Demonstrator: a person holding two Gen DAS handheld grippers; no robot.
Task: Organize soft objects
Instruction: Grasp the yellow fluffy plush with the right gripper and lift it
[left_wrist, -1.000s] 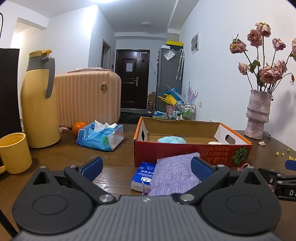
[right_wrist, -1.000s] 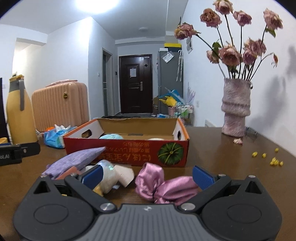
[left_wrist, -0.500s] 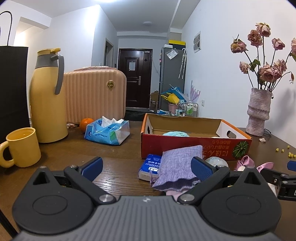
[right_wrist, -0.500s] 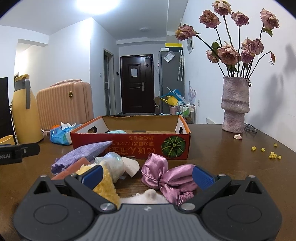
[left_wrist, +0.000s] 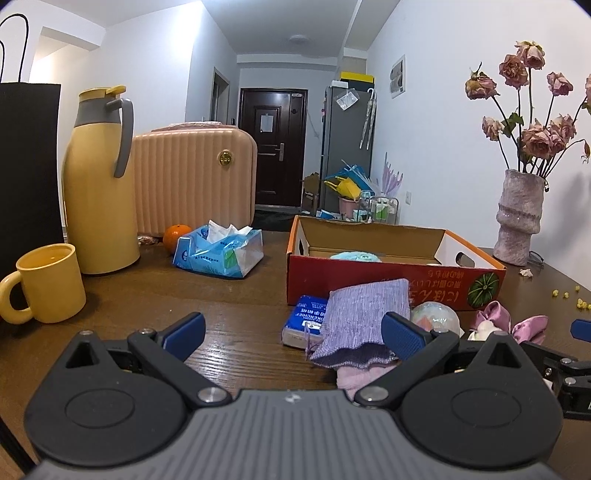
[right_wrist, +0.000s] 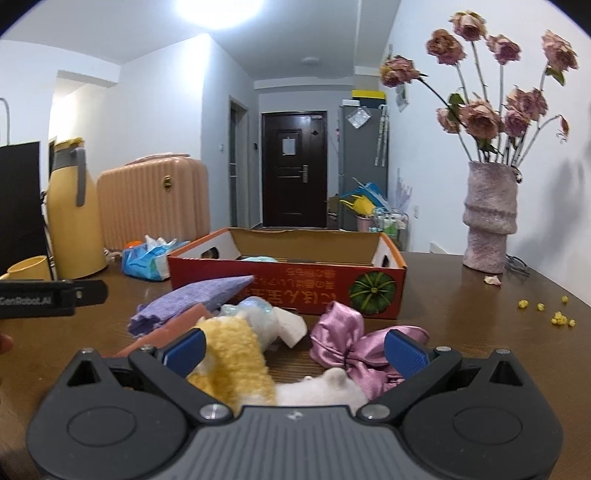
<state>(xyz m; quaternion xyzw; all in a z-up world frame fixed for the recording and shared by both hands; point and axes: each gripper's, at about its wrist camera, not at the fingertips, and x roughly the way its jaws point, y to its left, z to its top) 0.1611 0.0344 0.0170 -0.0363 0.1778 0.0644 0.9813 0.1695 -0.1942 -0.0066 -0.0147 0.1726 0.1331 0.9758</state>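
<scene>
Both grippers sit low over the dark brown wooden table (left_wrist: 240, 295), level and pointing forward at the pile of soft things and the box behind it. The left gripper (left_wrist: 291, 332) has its blue-padded fingers (left_wrist: 184, 330) spread wide with nothing between them; its right finger stands just in front of the folded lilac knitted cloth (left_wrist: 365, 314). That cloth lies partly over a small blue tissue packet (left_wrist: 304, 317) and a pale pink cloth (left_wrist: 354, 374).

The right gripper (right_wrist: 295, 350) is also spread wide and grips nothing. Between its fingers lie a fluffy yellow plush toy (right_wrist: 232, 358), close against the left finger, a white fuzzy plush piece (right_wrist: 325, 389), and a shiny pink satin bow (right_wrist: 354, 343) that reaches the right finger. Whether the fingers touch them I cannot tell. Further on is a clear crinkled plastic-wrapped ball (right_wrist: 258, 314).

The pile lies just before the front wall of the red and orange cardboard box (right_wrist: 295, 284), which is shallow and open-topped; a light blue plush (left_wrist: 354, 256) lies inside it. Toward the table's left edge stand a yellow mug (left_wrist: 48, 282) and a tall yellow thermos jug (left_wrist: 96, 184); toward the right edge stands a pink textured vase of dried roses (right_wrist: 487, 218).
</scene>
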